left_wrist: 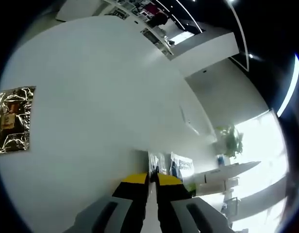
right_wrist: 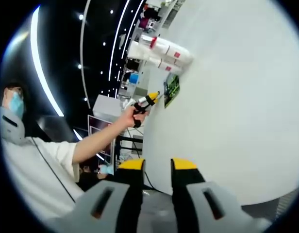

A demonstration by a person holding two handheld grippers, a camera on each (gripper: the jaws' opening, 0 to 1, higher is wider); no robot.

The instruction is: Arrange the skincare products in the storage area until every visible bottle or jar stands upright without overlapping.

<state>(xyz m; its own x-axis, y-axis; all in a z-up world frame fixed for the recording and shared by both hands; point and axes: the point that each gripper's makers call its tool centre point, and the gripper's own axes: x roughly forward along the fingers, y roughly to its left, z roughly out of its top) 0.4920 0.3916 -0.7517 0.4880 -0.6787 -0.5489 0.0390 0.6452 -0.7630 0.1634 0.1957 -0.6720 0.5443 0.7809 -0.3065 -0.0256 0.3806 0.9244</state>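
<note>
Two white bottles [right_wrist: 161, 51] lie on their sides far ahead of the open, empty right gripper [right_wrist: 158, 165]. Left gripper [left_wrist: 153, 178], nearly closed, holds nothing. Best approach: cross the bench [right_wrist: 237, 111], grip one bottle mid-body, tilt upright.

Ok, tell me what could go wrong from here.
1. The bottles sit near the table edge, so the left gripper reaching in beside them could knock them off.
2. Both views are steeply tilted, and the left gripper view looks toward a foil packet, so aiming at the bottles may be poor.
</note>
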